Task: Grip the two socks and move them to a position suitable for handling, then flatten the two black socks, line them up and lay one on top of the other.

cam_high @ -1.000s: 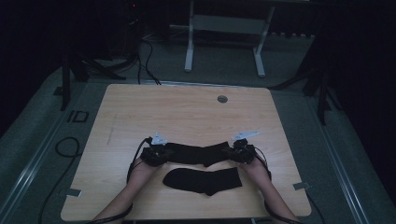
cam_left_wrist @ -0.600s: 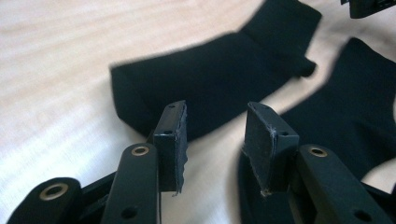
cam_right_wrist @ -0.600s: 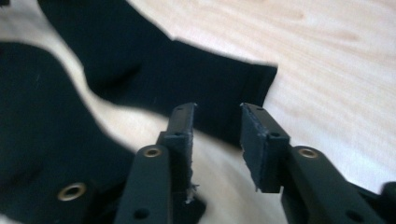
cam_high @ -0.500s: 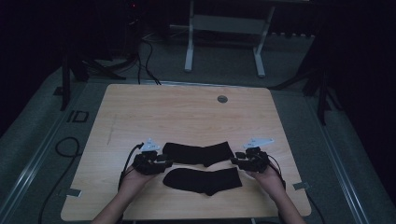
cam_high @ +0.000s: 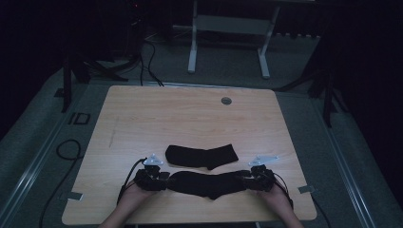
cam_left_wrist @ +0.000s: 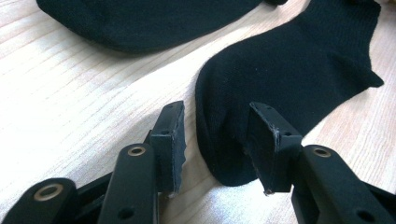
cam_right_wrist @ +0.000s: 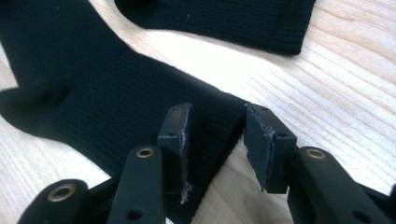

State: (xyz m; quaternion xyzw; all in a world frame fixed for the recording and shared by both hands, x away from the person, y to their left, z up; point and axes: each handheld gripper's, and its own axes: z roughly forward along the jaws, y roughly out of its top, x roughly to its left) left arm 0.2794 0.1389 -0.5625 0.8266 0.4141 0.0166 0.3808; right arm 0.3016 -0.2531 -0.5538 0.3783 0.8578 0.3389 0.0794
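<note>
Two black socks lie flat on the wooden table (cam_high: 166, 114), one behind the other. The far sock (cam_high: 202, 156) lies stretched out with nothing touching it. My left gripper (cam_high: 166, 180) stands at the left end of the near sock (cam_high: 206, 184), my right gripper (cam_high: 243, 180) at its right end. In the left gripper view the near sock's toe (cam_left_wrist: 233, 140) lies between the open jaws of my left gripper (cam_left_wrist: 217, 112). In the right gripper view its cuff corner (cam_right_wrist: 215, 126) lies between the parted jaws of my right gripper (cam_right_wrist: 217, 112). Both pairs of jaws have just been opening.
A round cable grommet (cam_high: 226, 100) sits near the table's far edge. Behind the table stands a white metal frame (cam_high: 228, 28), and cables (cam_high: 66, 147) trail over the dark floor at the left. My hands are close to the table's front edge.
Both grippers have let go of the far sock's ends, opened, and drawn back toward the front edge to the near sock's ends. The far sock stays stretched out flat.
</note>
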